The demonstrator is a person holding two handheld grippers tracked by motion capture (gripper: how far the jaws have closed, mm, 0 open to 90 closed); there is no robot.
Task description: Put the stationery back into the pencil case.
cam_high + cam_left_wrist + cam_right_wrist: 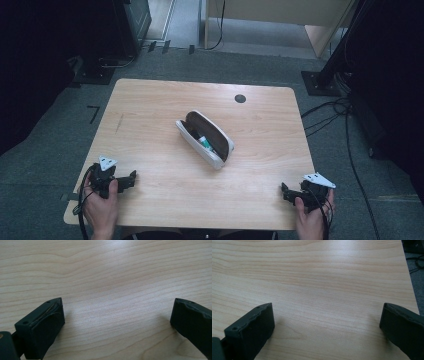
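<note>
One pouch, two grippers, two hands, one table: that is the whole count. The pouch [205,139], a white zip case with a dark lining, lies at the middle of the wooden table [150,100], its long axis running from about 10 o'clock to 4 o'clock, and it lies unzipped with its mouth gaping upward. Inside it sits one pale object with a touch of green [206,144], possibly a small tube, though the high view is too coarse to say for sure.

Down at 7 o'clock from the pouch, the left gripper [131,179] rests at the near-left corner, gripped by the left hand [101,202], its grey three-cornered plate on top and its cable trailing off the edge. In the left gripper view its two black jaws stand spread wide with bare wood grain between them, pinching nothing.

Over at 5 o'clock from the pouch, the right gripper [285,191] sits at the near-right corner in the right hand [311,216]. The right gripper view tells the same story: jaws splayed apart, plain tabletop between them, the table's edge visible at 2 o'clock.

Both grippers are well apart from the pouch. One dark round grommet [240,98] marks the table at 1 o'clock from the pouch.
</note>
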